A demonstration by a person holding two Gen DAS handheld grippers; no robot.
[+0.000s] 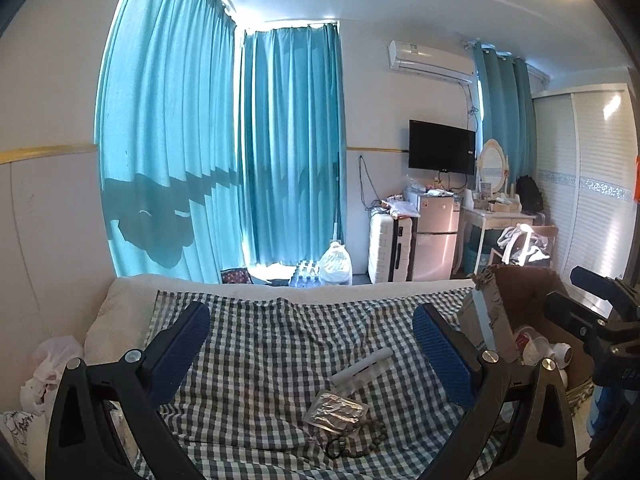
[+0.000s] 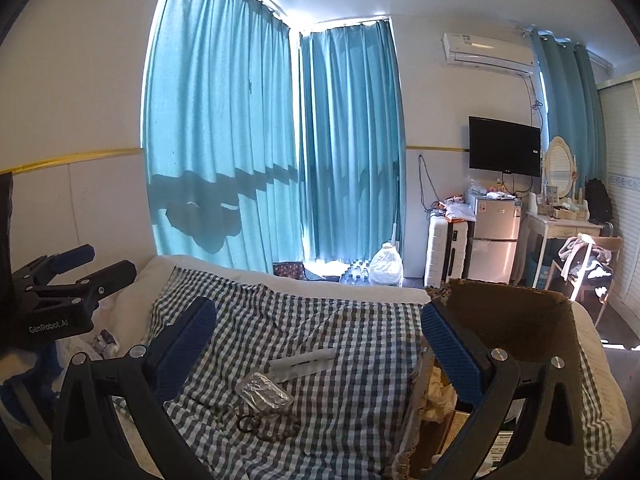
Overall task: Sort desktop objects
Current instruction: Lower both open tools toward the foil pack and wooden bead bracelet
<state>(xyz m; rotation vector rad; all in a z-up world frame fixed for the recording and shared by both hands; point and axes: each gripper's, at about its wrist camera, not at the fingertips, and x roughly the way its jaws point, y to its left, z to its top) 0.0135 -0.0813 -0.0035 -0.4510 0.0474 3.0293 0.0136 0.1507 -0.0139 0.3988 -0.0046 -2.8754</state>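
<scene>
Grippers, two of them, are hovering over a bed covered by a blue-and-white checked cloth [image 1: 260, 344]. The left gripper [image 1: 312, 344] is hanging released, blue pads spread wide, gripping nothing. The right gripper [image 2: 320, 344] is likewise standing wide apart and empty. Between the fingers, on the cloth, a white oblong plastic stick [image 1: 366, 370] is lying, with a clear crinkled plastic packet [image 1: 335, 409] touching its near end and a string of brown wooden beads [image 1: 356, 438] just nearer. A torn brown cardboard box [image 2: 516, 320] is sitting at the right, holding crumpled white items.
</scene>
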